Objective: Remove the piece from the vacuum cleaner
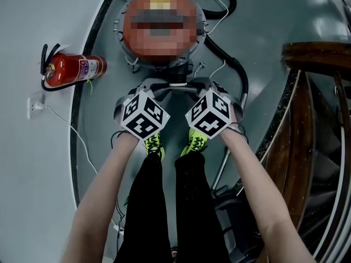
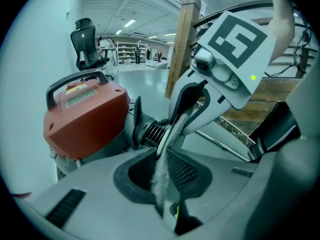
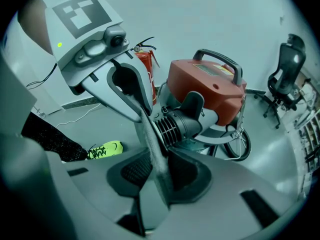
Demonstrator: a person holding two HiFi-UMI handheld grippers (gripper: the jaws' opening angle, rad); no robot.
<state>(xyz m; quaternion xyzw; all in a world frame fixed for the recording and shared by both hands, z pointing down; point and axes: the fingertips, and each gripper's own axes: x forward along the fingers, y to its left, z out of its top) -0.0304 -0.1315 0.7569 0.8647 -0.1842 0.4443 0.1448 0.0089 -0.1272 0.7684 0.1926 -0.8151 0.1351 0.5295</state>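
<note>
The glossy pale floor (image 1: pixel 258 37) carries the red vacuum cleaner (image 3: pixel 205 89) just beyond the left tongs (image 2: pixel 161 181) and right tongs (image 3: pixel 157 176). Left of the left tongs a fire extinguisher (image 1: pixel 74 70) stands at the wall, with a white cable (image 1: pixel 82 142) trailing nearby.

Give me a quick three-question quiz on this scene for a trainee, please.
1. True or false: the fire extinguisher lies on the floor to the person's right.
2. What do the left tool and right tool both grip? A bottle; B thin grey piece; C brush.
3. What colour is the vacuum cleaner on top?
Key: 1 false, it lies to the left; 2 B; 3 red.
</note>
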